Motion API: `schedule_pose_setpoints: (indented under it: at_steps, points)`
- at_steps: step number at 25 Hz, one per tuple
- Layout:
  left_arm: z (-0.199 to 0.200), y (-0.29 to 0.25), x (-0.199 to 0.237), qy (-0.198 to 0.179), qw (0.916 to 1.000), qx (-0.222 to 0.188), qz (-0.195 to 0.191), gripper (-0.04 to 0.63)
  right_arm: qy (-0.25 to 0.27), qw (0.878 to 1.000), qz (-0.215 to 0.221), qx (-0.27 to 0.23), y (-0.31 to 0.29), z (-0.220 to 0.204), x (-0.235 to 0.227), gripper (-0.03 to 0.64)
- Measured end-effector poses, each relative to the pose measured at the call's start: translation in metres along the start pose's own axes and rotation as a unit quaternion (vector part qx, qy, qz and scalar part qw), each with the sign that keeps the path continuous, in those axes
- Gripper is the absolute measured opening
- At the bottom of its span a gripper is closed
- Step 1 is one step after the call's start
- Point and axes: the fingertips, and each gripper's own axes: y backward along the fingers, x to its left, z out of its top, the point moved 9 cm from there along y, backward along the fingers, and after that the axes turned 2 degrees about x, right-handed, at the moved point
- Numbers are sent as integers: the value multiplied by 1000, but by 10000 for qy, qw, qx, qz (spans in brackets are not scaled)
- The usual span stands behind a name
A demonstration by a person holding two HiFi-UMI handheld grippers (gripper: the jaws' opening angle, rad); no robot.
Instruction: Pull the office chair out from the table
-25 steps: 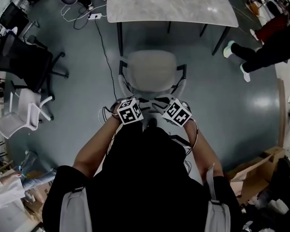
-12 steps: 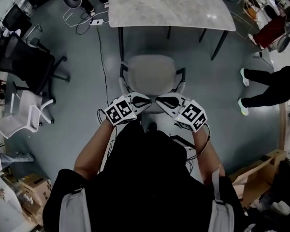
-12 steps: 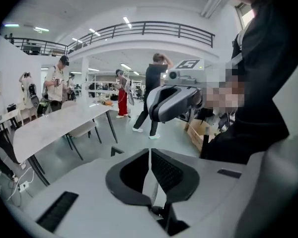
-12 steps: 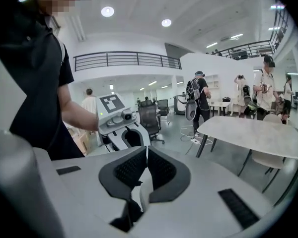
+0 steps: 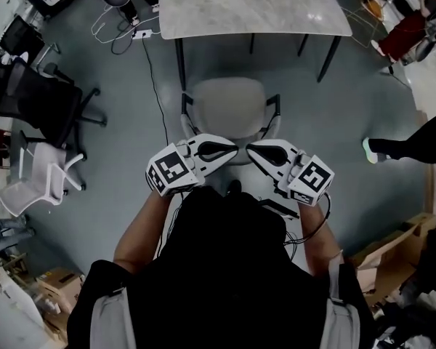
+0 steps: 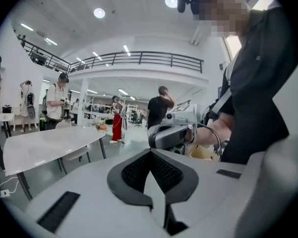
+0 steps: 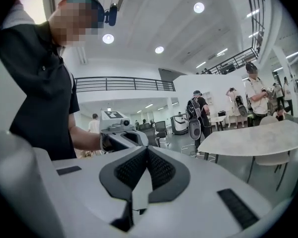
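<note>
Grey fabric seat: the office chair [image 5: 229, 107] stands on the blue-grey floor [image 5: 334, 122], facing the pale marbled tabletop [image 5: 254, 6]. A strip of floor shows between the seat's front and the tabletop's near edge. Its two dark armrests sit on either side of the seat, and its back is towards the operator.

Left claw [image 5: 232, 151]: in the head view it lies over the chair's back edge with its tip turned inward towards the other claw. In the left gripper view both textured pads are pressed together with nothing between them. The jaws have just been closing.

Right claw [image 5: 251, 150]: it mirrors the left, with the tip turned inward, and the two tips are near each other but apart. In the right gripper view its pads also meet along one seam and pinch nothing. These jaws have also just been closing.

Each gripper view looks across the room at the opposite claw, with the tabletop off to one side. Neither claw grips the chair.

Surroundings:
- A black chair [image 5: 36, 97] stands at the left, with a white chair [image 5: 29, 184] below it in the head view.
- A dark cable [image 5: 154, 71] runs along the floor beside the tabletop's left leg.
- A cardboard box [image 5: 392, 249] sits at the lower right.
- A person's dark-clothed leg [image 5: 421, 145] with a light shoe [image 5: 368, 148] is at the right edge, well apart from the office chair.
</note>
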Motion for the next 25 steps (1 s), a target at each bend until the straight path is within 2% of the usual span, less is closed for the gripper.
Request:
schedule_pose_setpoints:
  at_steps: [3,10,19,25]
  points:
    - [9,14,-2,6,9994,-308,-123,11,-116,9998,-126,-95,-2,-2,7,20]
    - [0,37,-3,196,9976,-489,-459,11,-48,9992,-383,-101,-16,5,29,20]
    - [-29,80,-22,649,9945,-491,-666,11,6,9993,-369,40,-54,3,75,20]
    - [-40,91,-25,698,9944,-518,-600,11,-108,9992,-389,-11,-64,-8,92,20]
